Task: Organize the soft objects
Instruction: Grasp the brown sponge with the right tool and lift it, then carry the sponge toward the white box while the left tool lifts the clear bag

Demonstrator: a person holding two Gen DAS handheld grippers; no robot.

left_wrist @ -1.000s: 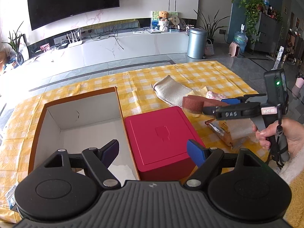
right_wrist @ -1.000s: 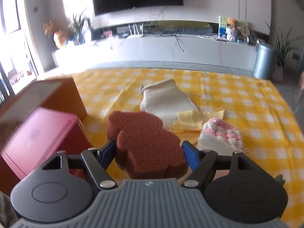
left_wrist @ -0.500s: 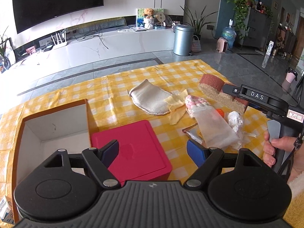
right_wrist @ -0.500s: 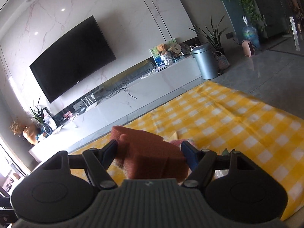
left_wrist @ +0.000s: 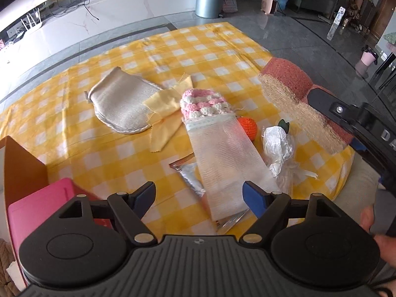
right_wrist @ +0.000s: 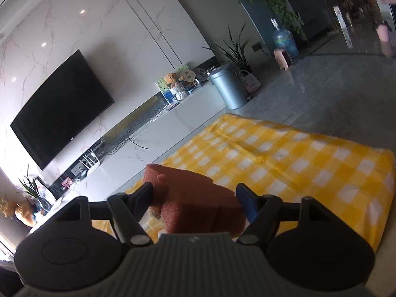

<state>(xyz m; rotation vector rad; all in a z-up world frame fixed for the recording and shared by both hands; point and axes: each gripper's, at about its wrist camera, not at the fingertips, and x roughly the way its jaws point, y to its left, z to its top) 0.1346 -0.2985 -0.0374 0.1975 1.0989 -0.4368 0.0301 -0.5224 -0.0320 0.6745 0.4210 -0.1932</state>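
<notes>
— You stood beside the table. How were the two tools at that moment?

— The right gripper [right_wrist: 194, 199] was pinching the brown sponge [right_wrist: 195, 205] from both sides; its pads pressed on the sponge, which was lifted above the yellow checked cloth [right_wrist: 284, 158], near the right edge. The left gripper [left_wrist: 199, 195] had its jaws spread, with nothing between them. It pointed steeply down at the table.

— And what lay nearest to that empty tool?

— Just in front of its fingertips was the white mesh pouch [left_wrist: 222, 153] — a long thing, its long axis running away from the gripper toward the pink and white knitted piece [left_wrist: 203, 102], which touched its far end. A silver foil packet [left_wrist: 191, 178] lay partly under the pouch. To the right of the pouch were a small orange knitted ball [left_wrist: 247, 127] and a crumpled clear plastic bag [left_wrist: 276, 146]. Farther, to the left, lay the beige mitt [left_wrist: 121, 106] and a yellow cloth strip [left_wrist: 165, 116] overlapping its edge.

— Which hand was better placed for the pouch?

— The left one, I judged. The right was occupied with the sponge and stood higher, off to the right side. The pouch's near end lay almost between the left jaws, a little to the right of centre, so a short descent would be enough.

— And the box?

— The pink lid [left_wrist: 39, 205] and the brown box wall [left_wrist: 19, 165] were at the left, near the left hand.
</notes>
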